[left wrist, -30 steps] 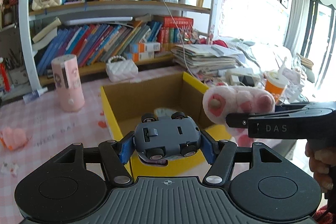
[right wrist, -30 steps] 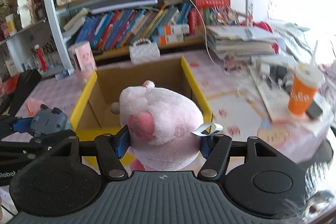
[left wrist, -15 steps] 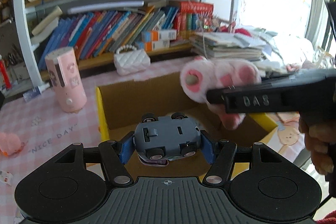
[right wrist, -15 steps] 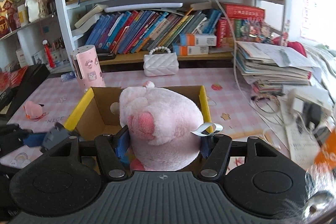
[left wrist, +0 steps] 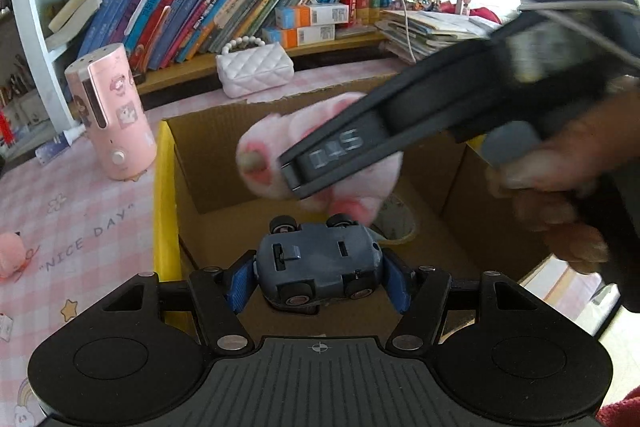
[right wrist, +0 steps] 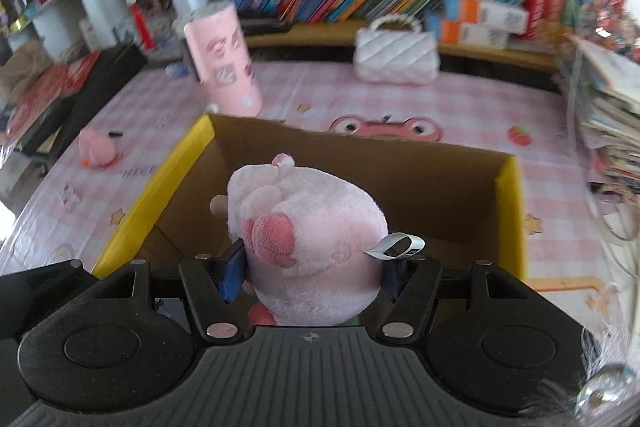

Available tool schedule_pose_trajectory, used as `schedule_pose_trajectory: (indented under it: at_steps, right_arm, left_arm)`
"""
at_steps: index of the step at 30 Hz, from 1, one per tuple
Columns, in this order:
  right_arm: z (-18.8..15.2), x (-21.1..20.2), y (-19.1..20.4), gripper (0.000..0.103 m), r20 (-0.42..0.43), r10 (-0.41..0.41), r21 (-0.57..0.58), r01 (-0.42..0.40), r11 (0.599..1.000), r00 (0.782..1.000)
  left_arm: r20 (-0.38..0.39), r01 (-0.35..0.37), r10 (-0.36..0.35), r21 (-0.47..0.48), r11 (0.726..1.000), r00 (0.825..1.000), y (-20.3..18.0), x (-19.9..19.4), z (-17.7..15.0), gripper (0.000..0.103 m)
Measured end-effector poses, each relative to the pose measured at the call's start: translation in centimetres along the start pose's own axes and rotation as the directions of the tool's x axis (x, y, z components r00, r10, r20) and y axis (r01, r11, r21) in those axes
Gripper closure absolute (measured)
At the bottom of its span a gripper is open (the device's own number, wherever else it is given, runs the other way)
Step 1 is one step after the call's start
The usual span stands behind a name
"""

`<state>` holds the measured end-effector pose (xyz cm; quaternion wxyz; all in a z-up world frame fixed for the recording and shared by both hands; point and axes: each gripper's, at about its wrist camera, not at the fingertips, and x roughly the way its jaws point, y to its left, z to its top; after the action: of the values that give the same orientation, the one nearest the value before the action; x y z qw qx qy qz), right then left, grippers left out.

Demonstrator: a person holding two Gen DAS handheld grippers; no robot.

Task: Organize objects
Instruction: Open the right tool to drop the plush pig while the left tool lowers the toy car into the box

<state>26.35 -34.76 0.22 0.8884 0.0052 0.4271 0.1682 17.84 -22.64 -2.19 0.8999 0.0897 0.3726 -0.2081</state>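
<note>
**Both grippers loaded above the open box**

Right gripper point(right wrist: 312, 267) is seen closed on a pink plush toy point(right wrist: 308, 227), its blue pads pressed into the toy's sides. The plush is held directly over the open cardboard box point(right wrist: 440, 187), inside the line of the yellow rims, so the drop lies straight below rather than to either side. The toy's rounded body is carried roughly upright, with a pink paw facing the camera and a white label sticking out toward the right pad.

From the left wrist view, the left gripper point(left wrist: 320, 275) is seen closed on a small blue-grey toy car point(left wrist: 320, 263), held underside up with its wheels showing. The car's long axis is laid crosswise between the pads, left to right. It is held above the box's near edge, and the box cavity point(left wrist: 224, 155) lies just ahead and below.

The right gripper point(left wrist: 340, 155) with the plush point(left wrist: 260, 155) is crossed in front of the car, deeper over the box, so the right hand is judged to be better placed to release first. Something pale and round can be made out on the box floor, too indistinct to name.

On the pink checked desk point(right wrist: 320, 99), a pink cylinder point(right wrist: 222, 59) and a white quilted purse point(right wrist: 396, 53) are standing behind the box.
</note>
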Motion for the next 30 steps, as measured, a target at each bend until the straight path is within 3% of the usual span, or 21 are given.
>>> schedule_pose_trajectory:
  at_steps: [9,18,23,30]
  right_arm:
    - [2.3,3.4,0.8,0.04,-0.095,0.015,-0.064,-0.021,0.998,0.995]
    - [3.0,4.0,0.7,0.04,-0.087,0.036,-0.053,-0.041,0.998,0.996]
    - [3.0,4.1,0.8,0.038,-0.088,0.034,-0.059,-0.04,0.997,0.996]
    - [3.0,5.2,1.4,0.034,-0.108,0.035,-0.097,-0.046,0.994,0.994]
  left_arm:
    - [-0.006,-0.027,0.027,-0.002,1.0,1.0,-0.1,0.3,0.2,0.039]
    - [-0.004,-0.044,0.044,-0.009,0.999,0.999,-0.1,0.4,0.2,0.038]
    - [0.032,-0.068,0.068,0.003,0.998,0.997,-0.3,-0.4,0.3,0.032]
    - [0.055,-0.097,0.097,-0.003,0.995,0.994,-0.2,-1.7,0.0,0.032]
